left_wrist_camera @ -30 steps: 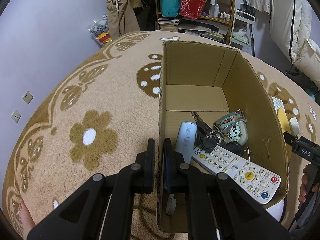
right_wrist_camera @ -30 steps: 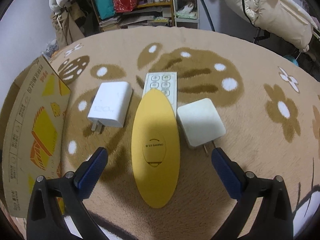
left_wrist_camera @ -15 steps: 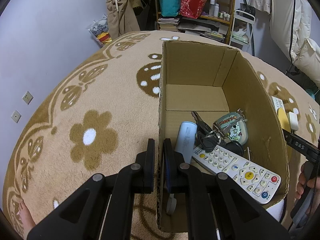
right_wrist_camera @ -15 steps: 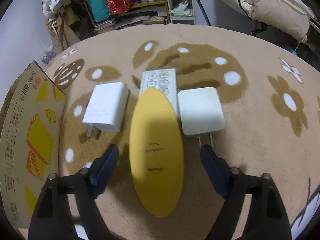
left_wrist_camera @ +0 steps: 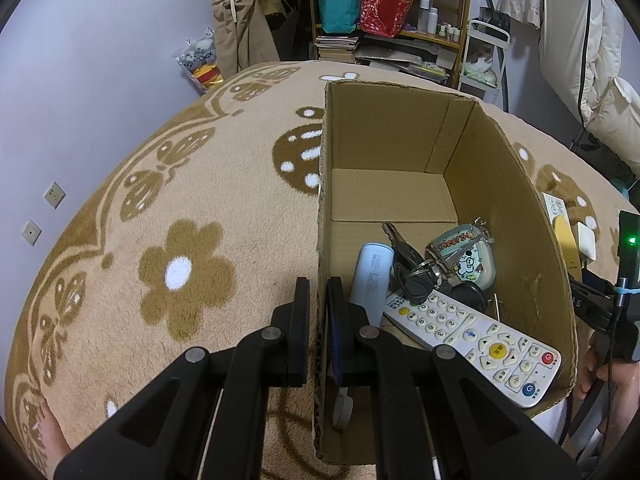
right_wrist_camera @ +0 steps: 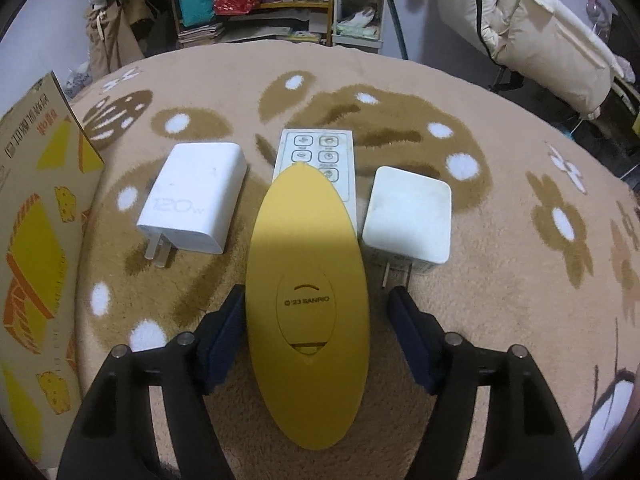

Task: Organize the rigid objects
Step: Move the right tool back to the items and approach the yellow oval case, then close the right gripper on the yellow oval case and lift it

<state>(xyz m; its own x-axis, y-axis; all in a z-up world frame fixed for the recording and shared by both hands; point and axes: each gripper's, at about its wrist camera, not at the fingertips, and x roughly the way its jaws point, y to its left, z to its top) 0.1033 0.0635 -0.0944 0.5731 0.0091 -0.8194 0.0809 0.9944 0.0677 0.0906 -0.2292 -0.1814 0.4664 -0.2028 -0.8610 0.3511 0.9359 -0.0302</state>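
Observation:
My left gripper (left_wrist_camera: 319, 284) is shut on the near left wall of the open cardboard box (left_wrist_camera: 400, 128). One finger is outside the wall and one inside. In the box lie a white remote (left_wrist_camera: 472, 336), a pale blue power bank (left_wrist_camera: 374, 272), a bunch of keys (left_wrist_camera: 408, 264) and a green "cheers" case (left_wrist_camera: 466, 256). On the rug beside the box, my right gripper (right_wrist_camera: 316, 304) straddles a yellow oval case (right_wrist_camera: 306, 280). Its left pad is at the case's edge, and a gap shows at the right pad (right_wrist_camera: 400, 308). The oval lies partly over a flat white remote (right_wrist_camera: 316, 160).
A white 120W charger (right_wrist_camera: 192, 196) lies left of the oval and a square white charger (right_wrist_camera: 408, 212) right of it, prongs near my right finger. The box's printed side (right_wrist_camera: 36, 220) stands at the left. Shelves (left_wrist_camera: 392, 12) and hanging coats are beyond the rug. A bare foot (left_wrist_camera: 48, 432) is at the lower left.
The right gripper's jaws have drawn in from wide apart to close on either side of the yellow oval, and the gripper has come nearer to it. The left gripper has not moved.

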